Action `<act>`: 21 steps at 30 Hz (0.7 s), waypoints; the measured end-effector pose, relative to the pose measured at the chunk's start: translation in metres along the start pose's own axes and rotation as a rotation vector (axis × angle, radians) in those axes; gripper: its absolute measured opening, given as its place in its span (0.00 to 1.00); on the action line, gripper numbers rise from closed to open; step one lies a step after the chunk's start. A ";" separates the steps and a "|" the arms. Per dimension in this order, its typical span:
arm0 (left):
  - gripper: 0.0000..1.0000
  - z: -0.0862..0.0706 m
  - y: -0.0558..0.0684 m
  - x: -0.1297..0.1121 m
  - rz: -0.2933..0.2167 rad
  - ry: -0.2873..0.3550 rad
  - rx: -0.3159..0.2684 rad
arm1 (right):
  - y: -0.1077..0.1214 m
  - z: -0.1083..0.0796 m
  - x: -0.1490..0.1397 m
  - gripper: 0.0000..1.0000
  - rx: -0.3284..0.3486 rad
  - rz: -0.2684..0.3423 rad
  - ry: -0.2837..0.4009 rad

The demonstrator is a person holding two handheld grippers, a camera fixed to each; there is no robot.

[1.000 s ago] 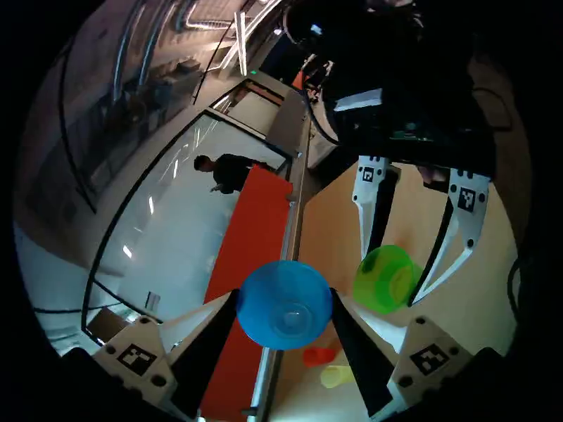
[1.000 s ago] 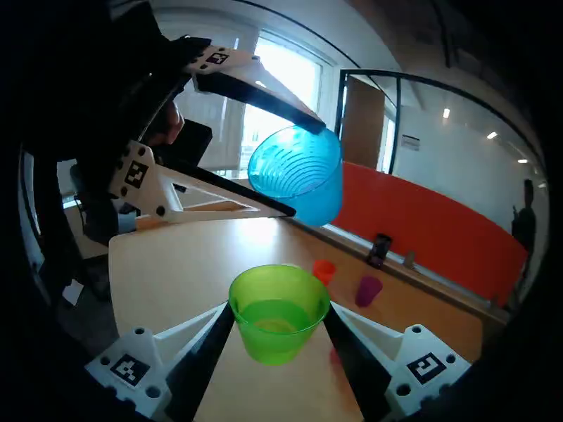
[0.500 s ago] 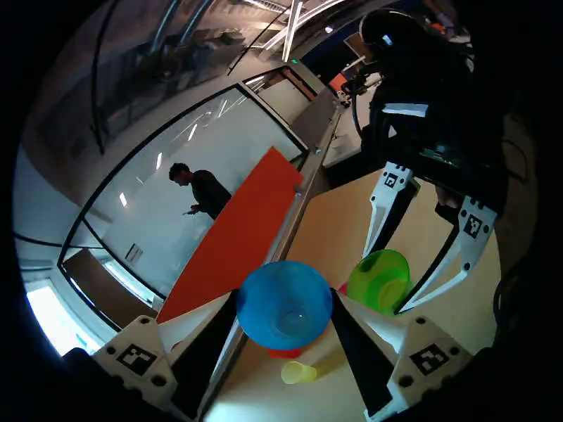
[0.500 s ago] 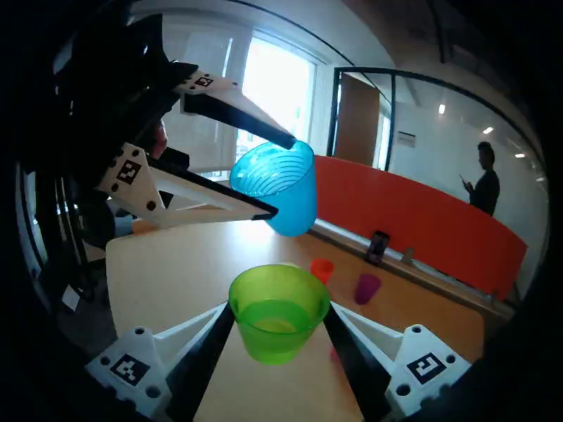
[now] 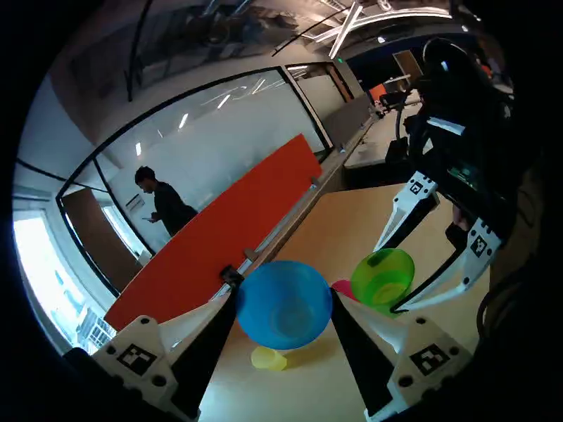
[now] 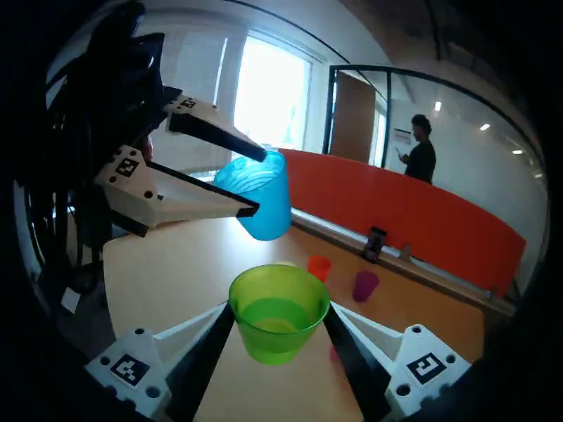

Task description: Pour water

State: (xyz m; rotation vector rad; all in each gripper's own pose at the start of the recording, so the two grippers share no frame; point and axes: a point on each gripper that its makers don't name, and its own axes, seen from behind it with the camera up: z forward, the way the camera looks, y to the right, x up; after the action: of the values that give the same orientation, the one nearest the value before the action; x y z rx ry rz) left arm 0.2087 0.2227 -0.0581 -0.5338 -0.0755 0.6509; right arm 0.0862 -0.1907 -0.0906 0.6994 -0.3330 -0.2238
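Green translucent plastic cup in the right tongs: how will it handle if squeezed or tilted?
Probably light, thin-walled: the translucent green plastic cup may flex if squeezed harder. It looks partly filled, so tilting likely sloshes liquid. Its smooth tapered wall could slip in the right tongs.

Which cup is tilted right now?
The blue cup, held in the left gripper above the table, leans off upright. The green cup in the right gripper sits level, and the orange cup and purple cup stand on the table.

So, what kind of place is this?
Probably an open-plan office: a black-framed glass partition wall, a long orange divider panel along a light wooden table, and strip ceiling lights.
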 end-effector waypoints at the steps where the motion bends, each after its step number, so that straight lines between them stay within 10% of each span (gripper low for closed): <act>1: 0.90 -0.001 -0.001 -0.002 -0.013 -0.003 0.005 | 0.001 0.000 0.000 0.91 -0.003 0.001 0.000; 21: 0.90 -0.013 0.008 -0.072 -0.286 -0.124 0.032 | 0.012 -0.002 -0.008 0.91 -0.065 0.024 -0.001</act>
State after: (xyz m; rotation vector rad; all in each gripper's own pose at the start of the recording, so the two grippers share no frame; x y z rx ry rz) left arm 0.1495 0.1794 -0.0661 -0.4407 -0.2530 0.4041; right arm 0.0809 -0.1780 -0.0861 0.6313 -0.3335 -0.2118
